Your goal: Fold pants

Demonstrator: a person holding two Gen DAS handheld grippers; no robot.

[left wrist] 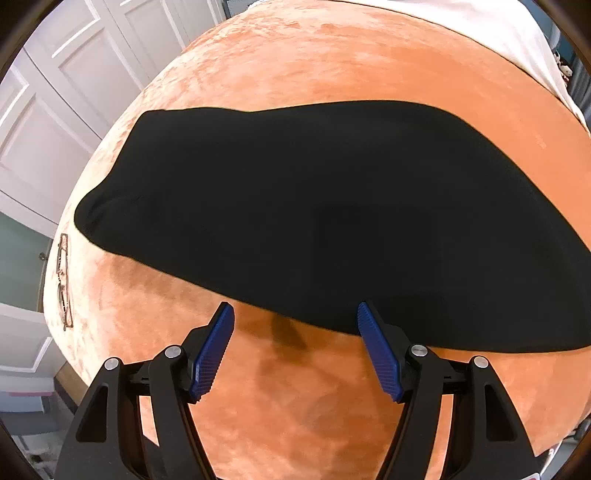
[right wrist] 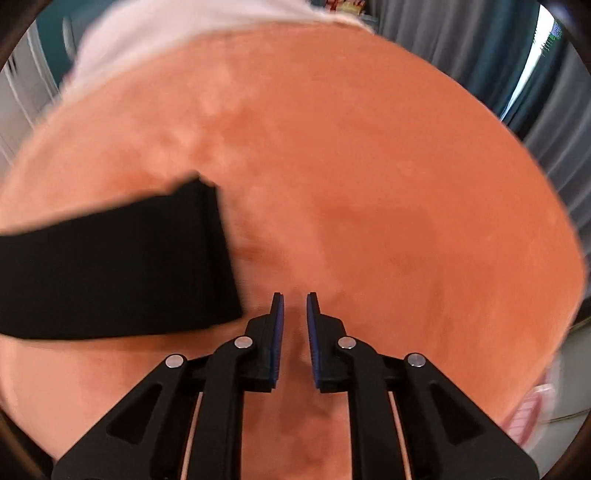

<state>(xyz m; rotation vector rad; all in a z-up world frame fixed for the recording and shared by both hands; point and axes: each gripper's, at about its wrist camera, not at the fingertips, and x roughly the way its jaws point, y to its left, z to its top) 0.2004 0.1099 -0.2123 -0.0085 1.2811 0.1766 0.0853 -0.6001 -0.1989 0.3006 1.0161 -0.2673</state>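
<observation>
Black pants (left wrist: 314,221) lie flat across an orange plush bed cover (left wrist: 295,66), folded lengthwise into one long band. My left gripper (left wrist: 295,314) is open above the pants' near edge, its blue pads (left wrist: 214,350) wide apart with nothing between them. In the right wrist view the pants' leg end (right wrist: 129,258) lies at the left. My right gripper (right wrist: 295,299) hovers over the bare cover to the right of that end, open by a narrow gap, nothing between its pads. The right view is blurred.
A pair of glasses (left wrist: 63,280) lies near the cover's left edge. White closet doors (left wrist: 66,74) stand beyond the bed at the left. A white sheet (left wrist: 480,29) covers the far end. Grey curtains (right wrist: 480,55) hang behind the bed at the right.
</observation>
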